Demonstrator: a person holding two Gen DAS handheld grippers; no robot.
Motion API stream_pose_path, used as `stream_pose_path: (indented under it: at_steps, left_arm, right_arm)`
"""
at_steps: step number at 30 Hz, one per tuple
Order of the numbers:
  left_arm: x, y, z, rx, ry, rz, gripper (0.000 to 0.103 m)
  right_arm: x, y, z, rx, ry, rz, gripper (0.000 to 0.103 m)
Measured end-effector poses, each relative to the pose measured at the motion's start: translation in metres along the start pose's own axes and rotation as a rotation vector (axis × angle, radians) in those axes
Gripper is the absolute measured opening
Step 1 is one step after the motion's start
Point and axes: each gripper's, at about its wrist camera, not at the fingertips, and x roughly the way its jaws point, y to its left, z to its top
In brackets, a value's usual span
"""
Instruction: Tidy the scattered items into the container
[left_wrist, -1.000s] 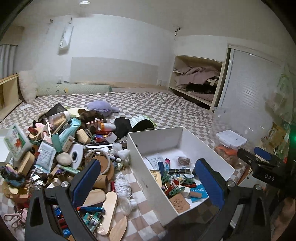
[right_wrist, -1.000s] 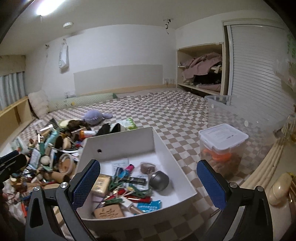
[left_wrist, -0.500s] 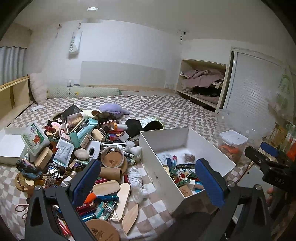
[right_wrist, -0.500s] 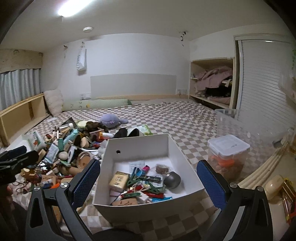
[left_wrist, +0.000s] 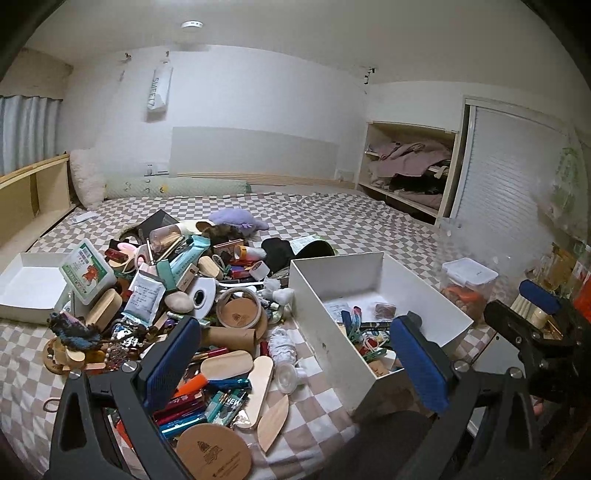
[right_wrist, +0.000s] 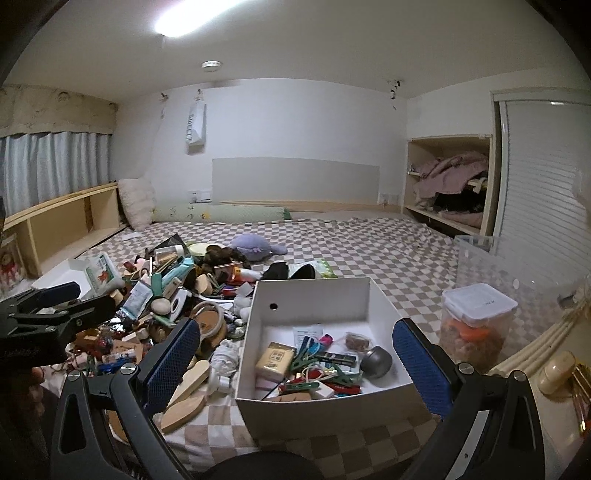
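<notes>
A bed (right_wrist: 369, 251) with a brown-and-white checked cover fills the room. At its far end a green bolster (right_wrist: 221, 213) lies along the wall, with a fluffy white pillow (right_wrist: 136, 202) leaning at its left end. A wooden shelf (left_wrist: 33, 192) runs down the left side under pale curtains (right_wrist: 55, 166). On the right an open closet (left_wrist: 410, 173) holds heaped clothes, next to a slatted white door (left_wrist: 513, 177). A white bag (right_wrist: 195, 123) hangs on the far wall, and a ceiling lamp (right_wrist: 192, 18) glows.

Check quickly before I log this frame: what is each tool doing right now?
Left tool: open, holding nothing, above the pile.
Right tool: open, holding nothing, over the white box.
</notes>
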Motion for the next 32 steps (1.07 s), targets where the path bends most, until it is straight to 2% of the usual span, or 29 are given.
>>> stream_pose_path:
  at_steps: [32]
  left_arm:
    - [0.000, 0.021, -0.019, -0.056, 0.028, 0.040, 0.103]
  right_arm:
    - [0.004, 0.026, -0.011, -0.065, 0.042, 0.038, 0.103]
